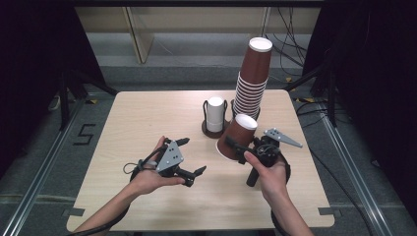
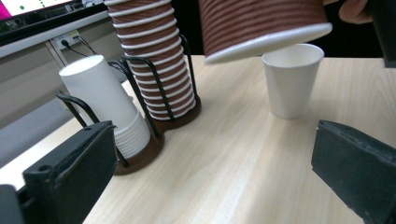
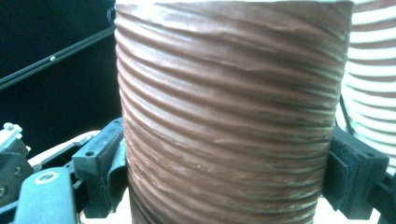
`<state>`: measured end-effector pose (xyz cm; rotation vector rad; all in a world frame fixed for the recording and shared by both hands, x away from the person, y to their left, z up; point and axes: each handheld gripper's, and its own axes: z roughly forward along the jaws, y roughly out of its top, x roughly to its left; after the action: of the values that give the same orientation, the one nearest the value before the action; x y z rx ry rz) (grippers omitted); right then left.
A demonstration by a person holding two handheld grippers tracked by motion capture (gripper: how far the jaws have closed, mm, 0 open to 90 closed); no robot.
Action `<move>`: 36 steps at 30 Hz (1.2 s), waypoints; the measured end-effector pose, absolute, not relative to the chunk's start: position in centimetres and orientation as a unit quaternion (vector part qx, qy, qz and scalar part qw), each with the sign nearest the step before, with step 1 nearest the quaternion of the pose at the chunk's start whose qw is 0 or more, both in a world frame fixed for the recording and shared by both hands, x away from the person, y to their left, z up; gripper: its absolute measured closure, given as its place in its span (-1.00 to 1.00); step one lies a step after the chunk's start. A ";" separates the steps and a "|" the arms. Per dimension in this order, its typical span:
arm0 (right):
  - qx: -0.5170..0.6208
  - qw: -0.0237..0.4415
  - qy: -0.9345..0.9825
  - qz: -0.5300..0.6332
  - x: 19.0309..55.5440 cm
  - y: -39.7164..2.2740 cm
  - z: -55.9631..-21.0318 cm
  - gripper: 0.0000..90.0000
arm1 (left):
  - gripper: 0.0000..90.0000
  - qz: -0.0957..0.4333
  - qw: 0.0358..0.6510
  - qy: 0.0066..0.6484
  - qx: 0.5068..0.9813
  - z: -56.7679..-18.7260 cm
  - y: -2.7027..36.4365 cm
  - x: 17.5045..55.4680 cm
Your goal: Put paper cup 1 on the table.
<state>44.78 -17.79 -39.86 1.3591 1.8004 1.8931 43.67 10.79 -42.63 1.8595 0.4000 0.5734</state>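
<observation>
My right gripper [image 1: 239, 149] is shut on a ribbed brown paper cup [image 1: 237, 135], holding it mouth-down and tilted over the table. In the right gripper view the brown cup [image 3: 229, 107] sits pressed between both pads. A single white paper cup [image 2: 292, 79] stands upright on the table in the left gripper view. The brown cup's [image 2: 261, 23] rim hovers just above it. My left gripper [image 1: 191, 156] is held low over the table's front left, jaws wide open with nothing between them [image 2: 210, 177].
A tall stack of brown cups [image 1: 252, 78] stands in a black wire holder at the back right of the wooden table [image 1: 147, 118]. A shorter stack of white cups [image 1: 215, 114] sits in a second holder beside it.
</observation>
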 end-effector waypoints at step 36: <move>0.515 0.004 0.576 0.634 44.8 -14.2 -44.7 -0.65 | -1.00 0.204 0.563 0.185 0.779 -44.8 11.4 41.9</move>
<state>44.80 -14.20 -44.75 1.6137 1.8055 1.9879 41.94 11.37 -44.80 1.8334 0.4363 0.4801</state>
